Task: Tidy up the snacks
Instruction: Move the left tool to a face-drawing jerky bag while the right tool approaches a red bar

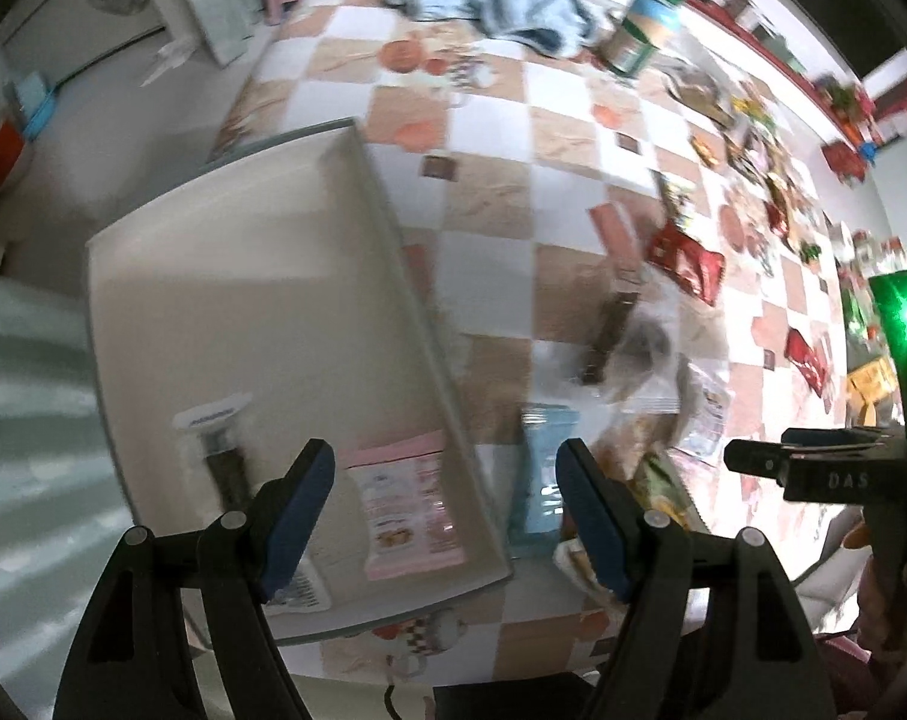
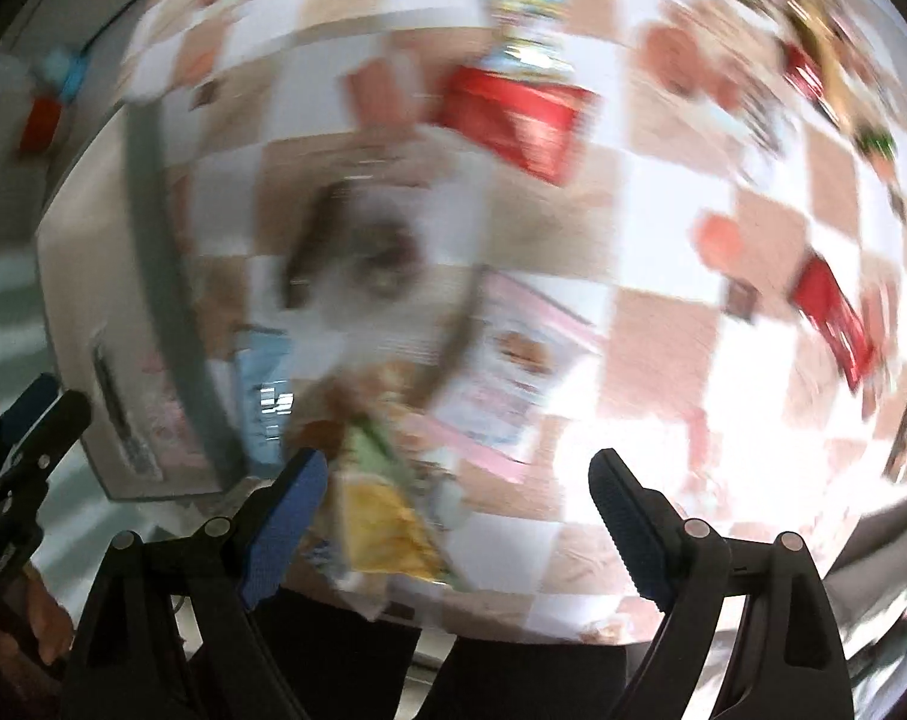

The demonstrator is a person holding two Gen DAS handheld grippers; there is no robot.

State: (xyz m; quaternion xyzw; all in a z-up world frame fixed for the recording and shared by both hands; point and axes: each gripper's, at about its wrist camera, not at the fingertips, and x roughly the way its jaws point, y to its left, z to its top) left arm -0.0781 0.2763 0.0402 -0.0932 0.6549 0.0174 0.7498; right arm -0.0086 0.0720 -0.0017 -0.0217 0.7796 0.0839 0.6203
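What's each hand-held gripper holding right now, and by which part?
Nothing. The left hand-held gripper and the right hand-held gripper both stand open with no snack between their fingers.

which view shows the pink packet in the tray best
The left wrist view. There the pink packet lies flat inside the white tray, near its right wall, fairly sharp. The right wrist view is smeared by motion blur; the tray sits at its left edge, the packet only a faint pink smudge.

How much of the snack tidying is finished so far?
Barely started. The white tray holds a pink packet and a dark bar. Both the left claw and right claw are open and empty. A blue packet, red packets and many others remain on the table.
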